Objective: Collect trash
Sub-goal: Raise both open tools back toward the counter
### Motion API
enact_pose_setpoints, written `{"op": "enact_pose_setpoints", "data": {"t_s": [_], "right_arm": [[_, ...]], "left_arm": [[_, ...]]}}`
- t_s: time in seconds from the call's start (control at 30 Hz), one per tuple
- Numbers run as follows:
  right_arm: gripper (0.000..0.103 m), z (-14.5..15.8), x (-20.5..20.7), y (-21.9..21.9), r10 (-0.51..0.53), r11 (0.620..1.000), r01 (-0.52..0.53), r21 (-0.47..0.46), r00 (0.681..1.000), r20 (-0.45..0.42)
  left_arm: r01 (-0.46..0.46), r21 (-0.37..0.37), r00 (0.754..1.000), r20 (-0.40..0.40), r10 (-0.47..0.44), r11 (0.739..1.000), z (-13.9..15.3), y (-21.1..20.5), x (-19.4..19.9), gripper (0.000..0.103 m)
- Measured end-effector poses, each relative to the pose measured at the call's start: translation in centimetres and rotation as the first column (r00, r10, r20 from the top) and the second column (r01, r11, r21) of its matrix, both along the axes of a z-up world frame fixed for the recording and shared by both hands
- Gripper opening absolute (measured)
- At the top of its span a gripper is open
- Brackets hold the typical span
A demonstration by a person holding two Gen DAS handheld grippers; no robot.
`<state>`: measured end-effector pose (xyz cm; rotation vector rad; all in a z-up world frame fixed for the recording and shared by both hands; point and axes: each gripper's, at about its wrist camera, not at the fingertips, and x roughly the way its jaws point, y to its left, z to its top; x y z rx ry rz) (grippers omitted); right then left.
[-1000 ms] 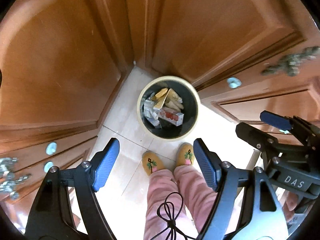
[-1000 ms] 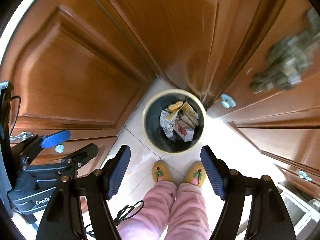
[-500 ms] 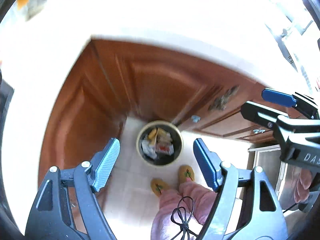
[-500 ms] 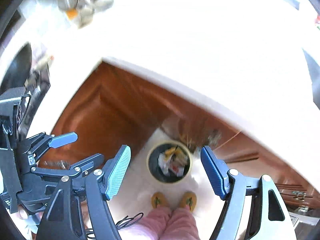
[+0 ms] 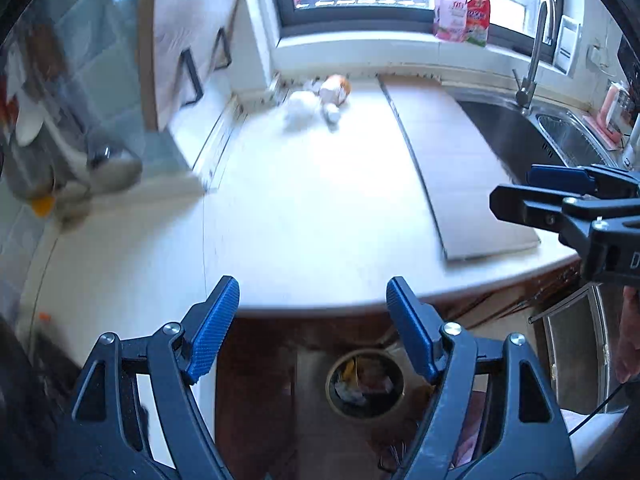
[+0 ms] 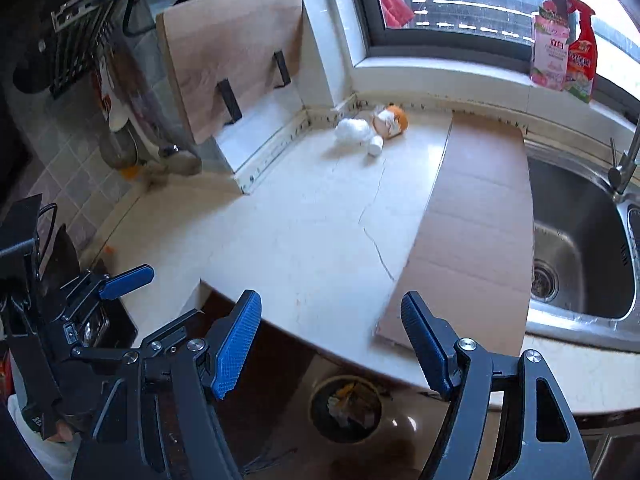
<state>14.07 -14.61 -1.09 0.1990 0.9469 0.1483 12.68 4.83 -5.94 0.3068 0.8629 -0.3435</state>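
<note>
A white crumpled wad (image 6: 353,131), an orange and white scrap (image 6: 391,121) and a small white roll (image 6: 375,146) lie together at the far corner of the white counter (image 6: 304,240), under the window. The left wrist view shows the same trash blurred: the wad (image 5: 301,107) and the orange scrap (image 5: 335,88). A round bin (image 6: 346,408) holding wrappers stands on the floor below the counter edge, also the bin (image 5: 365,385). My left gripper (image 5: 312,330) and right gripper (image 6: 331,342) hang open and empty above the counter's near edge, far from the trash.
A flat cardboard sheet (image 6: 472,220) covers the counter beside the steel sink (image 6: 576,232) and tap (image 5: 530,68). A wooden cutting board (image 6: 236,56) leans at the back left. Two spray bottles (image 6: 564,52) stand on the window sill. Utensils hang at left.
Both grippers have risen from low over the bin on the floor to above the counter. The views went from cupboard doors and feet to the countertop, sink and window. Jaws stayed open.
</note>
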Motion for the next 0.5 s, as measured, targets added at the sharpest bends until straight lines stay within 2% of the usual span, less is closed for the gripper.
{"op": "enact_pose_setpoints", "data": {"t_s": [0.1, 0.2, 0.33, 0.5], "right_arm": [[0.074, 2.6, 3.6, -0.9, 0.002, 1.0, -0.002, 0.001, 1.0, 0.029], [0.074, 3.5, 8.4, -1.8, 0.004, 1.0, -0.004, 0.005, 0.999, 0.031], [0.073, 1.9, 15.7, -3.7, 0.002, 1.0, -0.003, 0.024, 1.0, 0.022], [0.067, -2.5, 26.8, -6.5, 0.006, 0.999, -0.004, 0.041, 0.998, -0.057]], "left_arm": [[0.025, -0.013, 1.0, 0.007, -0.025, 1.0, 1.8, -1.5, 3.8, 0.074], [0.026, -0.026, 1.0, -0.001, -0.026, 0.999, 2.8, -2.9, 8.1, 0.074], [0.003, -0.013, 1.0, -0.021, -0.003, 1.0, 2.4, -5.3, 14.5, 0.074], [-0.007, -0.004, 0.999, -0.051, 0.007, 1.0, -0.7, -8.1, 22.4, 0.074]]}}
